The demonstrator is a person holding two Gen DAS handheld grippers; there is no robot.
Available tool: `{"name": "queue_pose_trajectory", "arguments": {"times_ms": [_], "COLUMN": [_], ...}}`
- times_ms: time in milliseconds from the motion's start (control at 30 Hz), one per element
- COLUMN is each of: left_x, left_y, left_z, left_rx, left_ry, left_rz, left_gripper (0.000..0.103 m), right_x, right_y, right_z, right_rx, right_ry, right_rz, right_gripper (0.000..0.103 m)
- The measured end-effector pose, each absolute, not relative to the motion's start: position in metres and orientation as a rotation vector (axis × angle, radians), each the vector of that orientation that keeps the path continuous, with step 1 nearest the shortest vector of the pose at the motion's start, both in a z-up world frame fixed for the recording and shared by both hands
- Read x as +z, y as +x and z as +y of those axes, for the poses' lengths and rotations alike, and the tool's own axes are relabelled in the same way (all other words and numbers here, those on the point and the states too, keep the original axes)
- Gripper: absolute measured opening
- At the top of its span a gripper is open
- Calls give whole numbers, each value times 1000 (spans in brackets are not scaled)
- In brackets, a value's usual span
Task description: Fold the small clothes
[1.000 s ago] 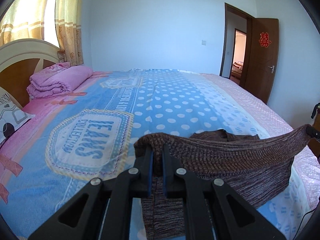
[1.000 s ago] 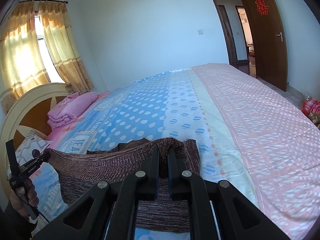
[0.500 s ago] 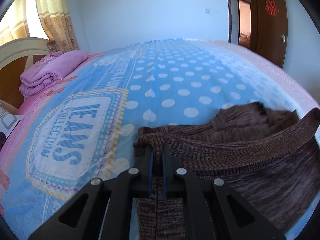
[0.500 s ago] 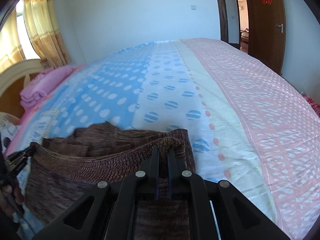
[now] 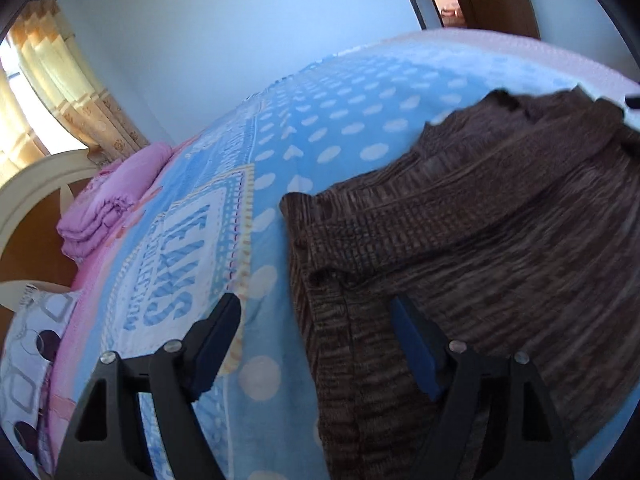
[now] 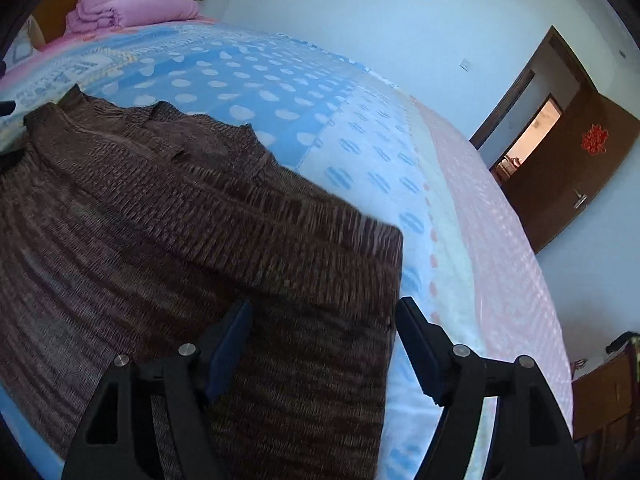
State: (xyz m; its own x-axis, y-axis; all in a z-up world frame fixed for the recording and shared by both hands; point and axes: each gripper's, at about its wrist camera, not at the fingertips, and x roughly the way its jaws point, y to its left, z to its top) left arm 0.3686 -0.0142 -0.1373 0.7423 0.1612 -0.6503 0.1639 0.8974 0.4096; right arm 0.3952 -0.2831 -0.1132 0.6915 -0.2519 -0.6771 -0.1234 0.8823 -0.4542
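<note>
A brown knitted garment (image 5: 480,232) lies spread on the blue dotted bedsheet (image 5: 352,120), folded over on itself. My left gripper (image 5: 316,316) hovers over the garment's left edge, jaws opening wide, with cloth below them but not pinched. In the right wrist view the same brown knit (image 6: 160,220) fills the left half. My right gripper (image 6: 324,320) stands over its right edge, jaws opening, pads clear of the cloth. The other gripper's tip (image 6: 6,108) shows at the far left edge.
A folded pink blanket (image 5: 108,200) lies by the cream headboard (image 5: 28,184), with a patterned pillow (image 5: 28,344) beside it. The bed's pink side (image 6: 500,240) runs toward a brown door (image 6: 572,168). Curtains (image 5: 48,80) hang by the window.
Both grippers lowered the held garment edge onto the bed, rolled, and let go; their jaws went from shut on the knit to wide apart. The garment now lies flat.
</note>
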Motion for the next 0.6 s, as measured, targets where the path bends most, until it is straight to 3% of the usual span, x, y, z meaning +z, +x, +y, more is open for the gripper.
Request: {"name": "queue_pose_trajectory", "arguments": {"times_ms": [333,600], "left_x": [-112,-111], "left_y": [442,438], "left_z": [9,31], "left_rx": [155,178], "left_ry": [405,352], "left_rz": [738,797], "left_gripper": [83,95], "right_x": [-80,-84], "right_y": [454,379], "right_z": [-316,-345], "right_rx": [-240,-157], "right_ry": [-431,-249], "right_rz": [776,832], "right_gripper": [74,74]}}
